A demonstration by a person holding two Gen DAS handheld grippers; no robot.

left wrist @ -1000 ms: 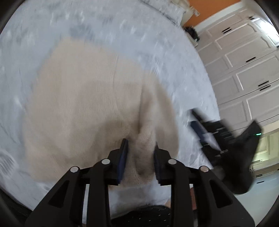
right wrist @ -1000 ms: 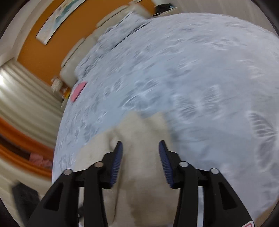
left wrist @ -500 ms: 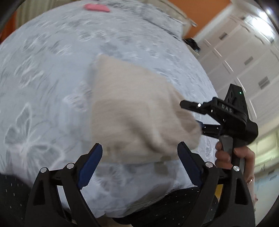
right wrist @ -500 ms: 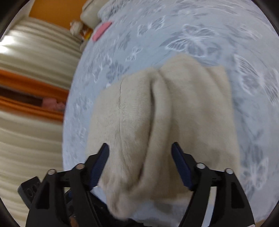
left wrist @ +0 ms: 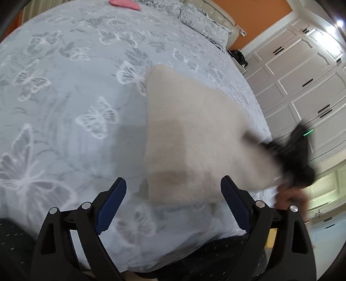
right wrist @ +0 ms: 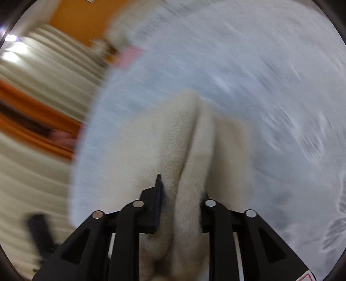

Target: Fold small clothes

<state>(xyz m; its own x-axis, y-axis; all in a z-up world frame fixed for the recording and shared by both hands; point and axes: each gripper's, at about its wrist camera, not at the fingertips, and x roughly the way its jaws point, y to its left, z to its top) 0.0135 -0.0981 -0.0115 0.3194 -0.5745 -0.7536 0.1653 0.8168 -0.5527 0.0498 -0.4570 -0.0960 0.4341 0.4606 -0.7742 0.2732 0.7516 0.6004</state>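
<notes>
A cream knitted garment lies folded on the pale blue butterfly bedspread, near the bed's front edge. My left gripper is open and empty, just in front of the garment's near edge. My right gripper is shut on a bunched fold of the same garment. It shows blurred at the garment's right corner in the left wrist view. The right wrist view is motion-blurred.
A pink item lies at the far side of the bed, with pillows by the headboard. White wardrobe doors stand to the right. Curtains hang beyond the bed's left side.
My left gripper opened, let go of the garment and drew back. My right gripper opened wide, then closed on a fold at the garment's right corner.
</notes>
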